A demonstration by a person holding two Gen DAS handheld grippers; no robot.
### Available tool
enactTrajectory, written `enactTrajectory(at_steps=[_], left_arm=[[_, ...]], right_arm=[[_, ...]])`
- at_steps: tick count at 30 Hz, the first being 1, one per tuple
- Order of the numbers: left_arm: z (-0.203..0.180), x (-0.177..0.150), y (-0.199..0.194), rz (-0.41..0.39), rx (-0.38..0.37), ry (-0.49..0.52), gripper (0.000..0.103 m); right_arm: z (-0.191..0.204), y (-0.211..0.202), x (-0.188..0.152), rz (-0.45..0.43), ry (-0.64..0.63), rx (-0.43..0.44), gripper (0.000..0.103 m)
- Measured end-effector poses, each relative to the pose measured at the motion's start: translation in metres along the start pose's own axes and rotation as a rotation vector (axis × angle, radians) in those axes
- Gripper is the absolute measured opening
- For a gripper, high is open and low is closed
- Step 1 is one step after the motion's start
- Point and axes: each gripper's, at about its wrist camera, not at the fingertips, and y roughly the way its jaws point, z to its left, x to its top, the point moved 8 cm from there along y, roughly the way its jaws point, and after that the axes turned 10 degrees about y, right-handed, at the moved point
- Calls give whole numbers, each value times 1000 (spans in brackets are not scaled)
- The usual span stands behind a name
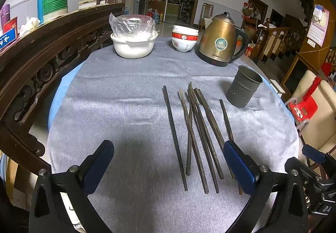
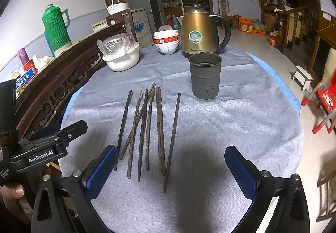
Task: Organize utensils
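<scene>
Left gripper [image 1: 168, 161] and right gripper [image 2: 171, 166] both hovering spread wide and empty, chopsticks [image 2: 147, 125] lying loose on grey cloth [image 2: 231, 127], metal holder [image 2: 205, 76] standing upright beyond

Both wrist views low over table [image 1: 126, 106], facing forward; share chopsticks [image 2: 145, 127].

The right gripper [image 2: 171, 172] hovers at the bottom of the frame, jaws spread wide and empty. Mid-frame, dark chopsticks [image 2: 147, 127] lie loosely side by side on the grey-clothed tabletop [image 2: 241, 127], some crossing. Above right stands a grey metal holder [image 2: 205, 76], upright, with a brass-coloured kettle [image 2: 198, 32] just behind it.
</scene>
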Motion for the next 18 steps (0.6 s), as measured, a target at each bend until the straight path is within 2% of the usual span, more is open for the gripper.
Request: enactTrajectory(at_steps=[10,18], left_arm=[[0,-3,5,12,9,10,103],[7,-7,21,45,16,-10,103]], right_arm=[[1,5,-1,11,6,5,103],[-4,26,-2,46,21,-7,103]])
